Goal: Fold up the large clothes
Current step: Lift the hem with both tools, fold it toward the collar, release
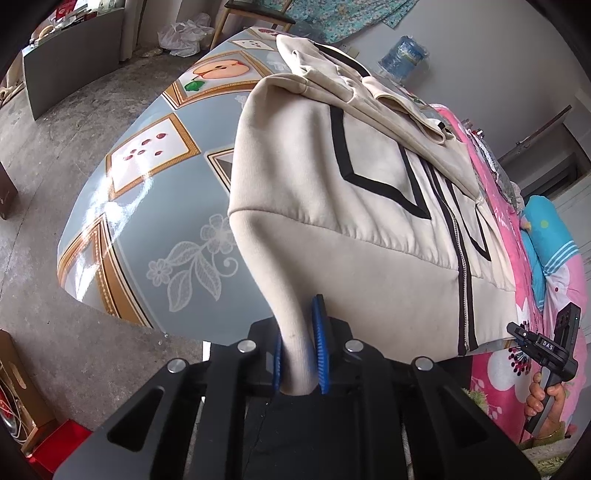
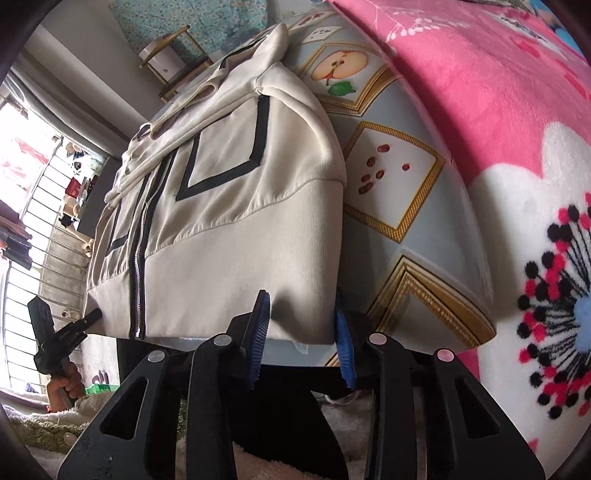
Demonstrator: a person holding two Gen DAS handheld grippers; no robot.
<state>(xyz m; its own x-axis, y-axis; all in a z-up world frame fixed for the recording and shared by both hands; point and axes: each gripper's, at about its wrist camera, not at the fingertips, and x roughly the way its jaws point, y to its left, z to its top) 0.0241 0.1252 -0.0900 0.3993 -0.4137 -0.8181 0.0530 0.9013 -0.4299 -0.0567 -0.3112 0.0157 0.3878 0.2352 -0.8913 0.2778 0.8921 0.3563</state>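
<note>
1. Lying zipped and flat on the patterned desk, the cream jacket has its hem at the near edge.
2. Left gripper is clamped on the hem's left corner, bunching it up.
3. Right gripper straddles the right corner, blue pads apart, not visibly pressing.
4. Pink blanket lies beside the desk.

We see a table under a glossy blue cloth printed with framed fruit, a pink flowered blanket just beside it, a blue water jug, a white plastic bag on the concrete floor, and a wooden chair.
</note>
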